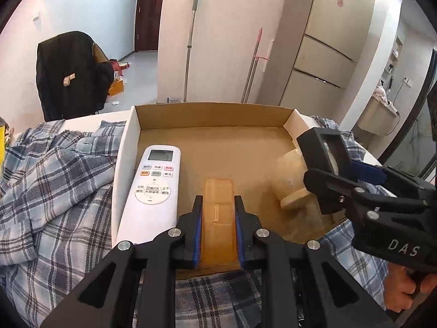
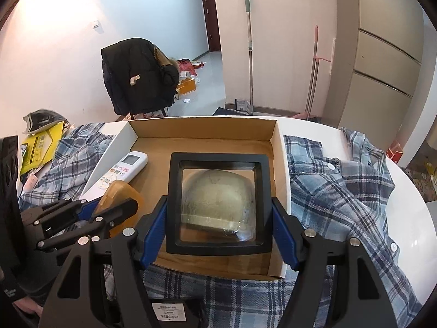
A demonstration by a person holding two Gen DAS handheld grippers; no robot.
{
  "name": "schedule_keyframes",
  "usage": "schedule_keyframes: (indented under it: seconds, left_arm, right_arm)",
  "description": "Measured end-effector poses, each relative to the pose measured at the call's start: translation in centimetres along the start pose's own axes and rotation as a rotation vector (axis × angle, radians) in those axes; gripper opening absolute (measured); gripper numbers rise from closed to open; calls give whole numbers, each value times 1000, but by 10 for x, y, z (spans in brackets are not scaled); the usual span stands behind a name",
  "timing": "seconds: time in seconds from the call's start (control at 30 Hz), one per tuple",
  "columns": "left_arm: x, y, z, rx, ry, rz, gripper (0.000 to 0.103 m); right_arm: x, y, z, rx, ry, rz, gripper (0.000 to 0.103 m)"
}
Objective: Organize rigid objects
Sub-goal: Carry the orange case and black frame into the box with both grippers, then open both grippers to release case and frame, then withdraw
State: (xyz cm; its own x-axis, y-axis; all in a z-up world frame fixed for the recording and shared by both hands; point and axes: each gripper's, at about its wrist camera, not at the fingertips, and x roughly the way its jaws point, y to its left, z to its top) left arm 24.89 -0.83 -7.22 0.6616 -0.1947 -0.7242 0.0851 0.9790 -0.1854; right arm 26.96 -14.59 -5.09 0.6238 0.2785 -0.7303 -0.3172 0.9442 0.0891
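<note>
A: Left gripper (image 1: 218, 213)?

B: Clenched on an amber translucent case (image 1: 218, 207), blue pads tight on both long sides. Case is narrow and ribbed, with a small raised latch on its face. It sits over the near edge of the cardboard box (image 1: 213, 113), just right of the white remote (image 1: 153, 188).

A: Right gripper (image 2: 218, 218)?

B: Grasping a black square frame (image 2: 218, 205) by its left and right edges. The window is clear; through it shows a pale domed thing (can't tell what it is). Frame is held over the box's right half, tilted toward the camera.

A: Any writing?

B: "DAS" in white on the right gripper's body (image 1: 402, 244). Remote buttons carry Chinese labels, "OK" readable on the round pad. A white label at the bottom of the right wrist view has Chinese text ending "9g×3".

A: Surroundings?

B: Box is brown inside, white outside, and rests on a blue plaid shirt (image 2: 336, 191) spread over a white table (image 2: 404, 207). A yellow package (image 2: 41, 145) lies far left.
</note>
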Motion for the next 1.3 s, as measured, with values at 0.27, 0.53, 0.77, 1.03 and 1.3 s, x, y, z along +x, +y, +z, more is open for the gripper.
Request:
schedule_keyframes:
  seconds: [0.27,0.53,0.77,1.03,1.3]
  left_arm:
    - [-22,2,6,11,-26,3,22]
    - [-62,-2,8,67,-81,20,22]
    - [-73,6,8,69,-83,29,22]
    - [-74,14,2,58,-77,23,22]
    - [-75,14,1,58,-77,30,22]
  right_arm:
    - [-3,-6,0,11,8,6,69]
    - [1,-5,-7,1,38,-15,70]
    - [5,-5,-14,-10,68,-30,74]
    - [-7,-6,-21,-35,65,-45,74]
    - [-1,-7,-18,-23,56,-59,71]
